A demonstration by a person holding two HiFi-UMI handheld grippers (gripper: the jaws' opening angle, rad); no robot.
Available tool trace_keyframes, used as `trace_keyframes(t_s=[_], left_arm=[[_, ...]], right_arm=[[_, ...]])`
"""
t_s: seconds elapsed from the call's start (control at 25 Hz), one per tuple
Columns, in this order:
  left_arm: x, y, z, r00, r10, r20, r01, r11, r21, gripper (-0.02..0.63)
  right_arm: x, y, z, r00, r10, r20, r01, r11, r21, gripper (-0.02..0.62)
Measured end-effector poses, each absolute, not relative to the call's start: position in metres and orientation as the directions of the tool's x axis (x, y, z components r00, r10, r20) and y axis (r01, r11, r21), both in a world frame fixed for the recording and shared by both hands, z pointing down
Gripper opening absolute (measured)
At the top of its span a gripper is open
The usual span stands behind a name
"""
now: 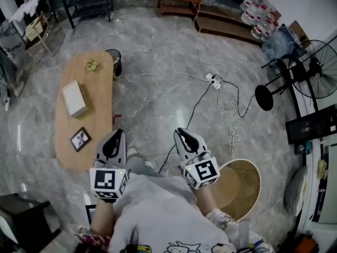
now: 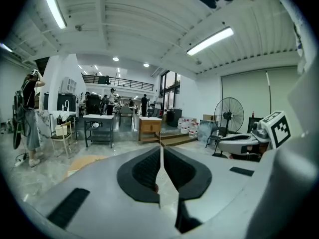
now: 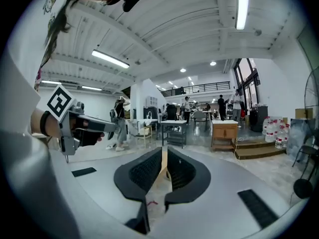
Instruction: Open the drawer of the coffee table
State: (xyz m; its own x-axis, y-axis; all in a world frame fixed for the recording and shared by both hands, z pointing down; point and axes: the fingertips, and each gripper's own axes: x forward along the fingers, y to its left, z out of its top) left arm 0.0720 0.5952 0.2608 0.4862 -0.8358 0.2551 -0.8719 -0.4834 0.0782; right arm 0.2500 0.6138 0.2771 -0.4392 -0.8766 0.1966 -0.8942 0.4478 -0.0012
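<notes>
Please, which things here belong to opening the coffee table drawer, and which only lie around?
For the job: coffee table, left hand-held gripper, right hand-held gripper.
Just lying about: white box, picture frame, small plant, fan, power strip.

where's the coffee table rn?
Head view, left side: the oval wooden coffee table stands on the marble floor, its near right edge by the left tongs, with a white box and a framed picture on top.

L gripper (image 2: 160, 151) jaws shut, pads touching. From tips: wooden cabinet (image 2: 149, 127) at 12, fan (image 2: 229, 116) at 2, R gripper (image 2: 224, 143) w/ marker cube at 3, person (image 2: 29, 114) at 9.
</notes>
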Motion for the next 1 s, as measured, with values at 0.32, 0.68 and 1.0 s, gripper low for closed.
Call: trace_keyframes(t_s=[0.32,0.68,1.0], left_arm=[[0.07,0.564,0.272,0.468,-0.841,0.272,-0.882,-0.463,0.085,0.061],[0.075,0.451,0.278,0.499,-0.827,0.259,-0.866,-0.487,0.111,0.144],[0.063,0.336,0.287,0.512,-0.813,0.277,-0.859,-0.496,0.129,0.189]], right_arm=[[0.251,0.589,0.292,-0.458,-0.862,0.218,-0.887,0.457,-0.059,0.077],[0.252,0.485,0.298,-0.459,-0.854,0.246,-0.888,0.449,-0.098,0.158],[0.24,0.372,0.292,-0.468,-0.841,0.272,-0.883,0.457,-0.107,0.183]])
